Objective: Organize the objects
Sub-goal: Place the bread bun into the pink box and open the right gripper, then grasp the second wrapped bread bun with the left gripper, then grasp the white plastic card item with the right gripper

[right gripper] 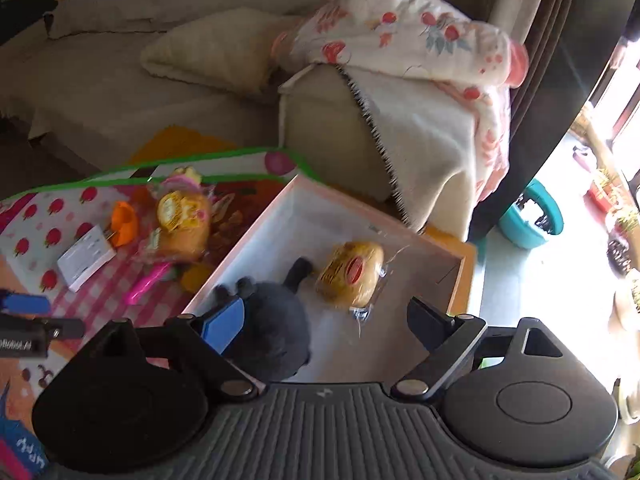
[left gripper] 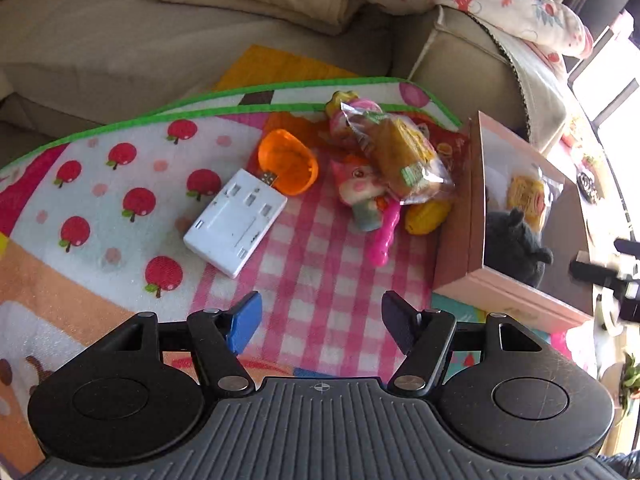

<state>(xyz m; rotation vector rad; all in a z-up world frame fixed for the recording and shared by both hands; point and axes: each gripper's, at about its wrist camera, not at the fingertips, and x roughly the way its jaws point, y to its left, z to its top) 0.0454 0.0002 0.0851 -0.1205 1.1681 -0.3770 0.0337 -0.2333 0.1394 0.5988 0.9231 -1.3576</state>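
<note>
With both the left gripper (left gripper: pixel 318 326) and right gripper (right gripper: pixel 326 326) wide and empty, the white card reader (left gripper: pixel 236 222), ahead-left of the left gripper, appears rigid, light and smooth; grasp across its narrow width.

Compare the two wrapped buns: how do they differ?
Place: one bun lies inside the box; the other bun is out on the mat.
Support: the boxed one rests on the box floor beside a dark plush; the mat one sits atop the toy pile.
Shared: golden, clear wrappers.

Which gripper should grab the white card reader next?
Left, probably. The left gripper is open over the mat with the white card reader just ahead. The right gripper is open too, but above the pink box.
</note>
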